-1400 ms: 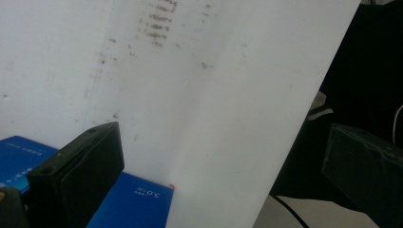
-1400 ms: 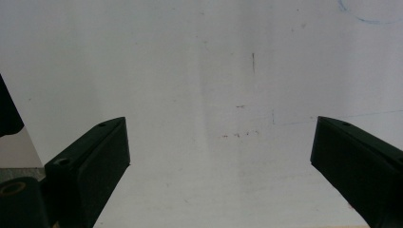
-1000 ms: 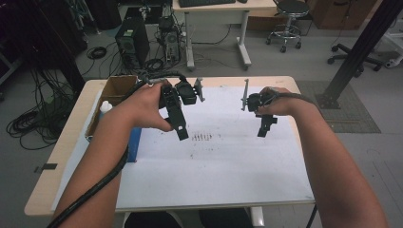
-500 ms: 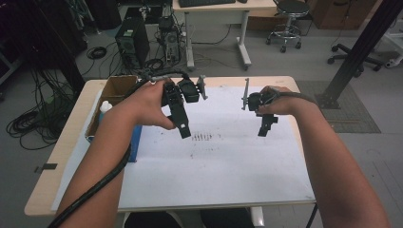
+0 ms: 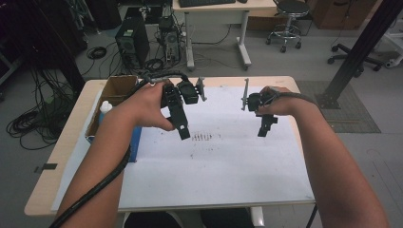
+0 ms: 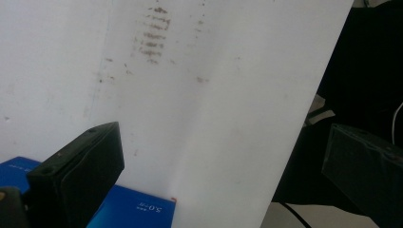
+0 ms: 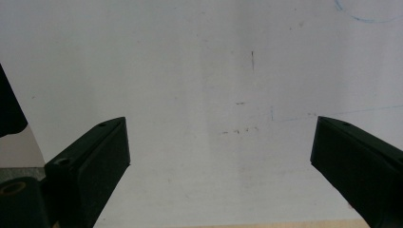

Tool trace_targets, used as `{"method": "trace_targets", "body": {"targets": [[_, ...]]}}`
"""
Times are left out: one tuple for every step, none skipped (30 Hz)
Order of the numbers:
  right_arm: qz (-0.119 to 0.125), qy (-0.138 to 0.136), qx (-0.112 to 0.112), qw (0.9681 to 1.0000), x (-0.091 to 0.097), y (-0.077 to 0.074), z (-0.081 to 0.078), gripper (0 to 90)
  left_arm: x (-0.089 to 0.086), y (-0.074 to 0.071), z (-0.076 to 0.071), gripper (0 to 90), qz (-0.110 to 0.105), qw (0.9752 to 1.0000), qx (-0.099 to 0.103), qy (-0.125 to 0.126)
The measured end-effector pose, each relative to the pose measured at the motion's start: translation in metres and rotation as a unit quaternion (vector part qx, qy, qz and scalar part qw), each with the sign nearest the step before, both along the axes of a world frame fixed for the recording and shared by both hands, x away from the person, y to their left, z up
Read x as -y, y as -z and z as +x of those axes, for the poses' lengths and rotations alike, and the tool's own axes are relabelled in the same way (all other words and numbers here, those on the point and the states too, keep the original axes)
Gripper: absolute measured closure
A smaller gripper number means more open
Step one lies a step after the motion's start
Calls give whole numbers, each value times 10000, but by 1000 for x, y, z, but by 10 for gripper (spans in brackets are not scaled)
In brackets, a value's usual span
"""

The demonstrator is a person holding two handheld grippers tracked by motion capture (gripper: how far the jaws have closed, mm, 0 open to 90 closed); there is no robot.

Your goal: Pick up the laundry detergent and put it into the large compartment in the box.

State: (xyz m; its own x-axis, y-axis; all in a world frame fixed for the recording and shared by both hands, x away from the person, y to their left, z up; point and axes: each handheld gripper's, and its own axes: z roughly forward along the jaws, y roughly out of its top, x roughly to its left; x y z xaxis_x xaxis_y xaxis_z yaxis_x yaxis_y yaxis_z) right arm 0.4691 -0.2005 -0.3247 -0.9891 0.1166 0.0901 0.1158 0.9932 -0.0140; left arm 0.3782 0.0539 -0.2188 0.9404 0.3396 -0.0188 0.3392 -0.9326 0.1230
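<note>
Both hands hold black grippers above a white sheet (image 5: pixel 209 166) that covers the table. My left gripper (image 5: pixel 183 131) hovers over the sheet's left-centre, just left of a patch of small brown marks (image 5: pixel 201 137). In the left gripper view the left gripper (image 6: pixel 223 164) has its jaws wide apart with nothing between them, and the brown marks (image 6: pixel 153 35) lie ahead. My right gripper (image 5: pixel 264 128) hangs over the right part of the sheet. Its own view shows the right gripper (image 7: pixel 218 152) open, with bare white sheet (image 7: pixel 214 71) below.
A cardboard box (image 5: pixel 119 89) stands at the table's far left corner, with a white bottle (image 5: pixel 105 108) beside it. A blue box (image 5: pixel 135 144) lies at the sheet's left edge and appears as the blue box (image 6: pixel 138 209) near the left jaw. Computers, cables and chairs sit on the floor beyond.
</note>
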Motion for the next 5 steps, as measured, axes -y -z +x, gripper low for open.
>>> {"method": "trace_targets", "body": {"targets": [[3,-12,4,10000,0,0,0,57,0,0,0,2,2,10000,3,21],[9,-8,17,10000,0,-1,-1,57,1,0,0,2,-12,10000,-9,7],[28,-9,34,10000,0,-1,-1,56,1,1,0,2,-28,10000,2,12],[61,-4,36,10000,0,-1,-2,56,2,1,0,2,-41,10000,5,16],[98,-9,45,9999,0,-1,-2,55,3,2,1,2,-57,10000,13,38]]}}
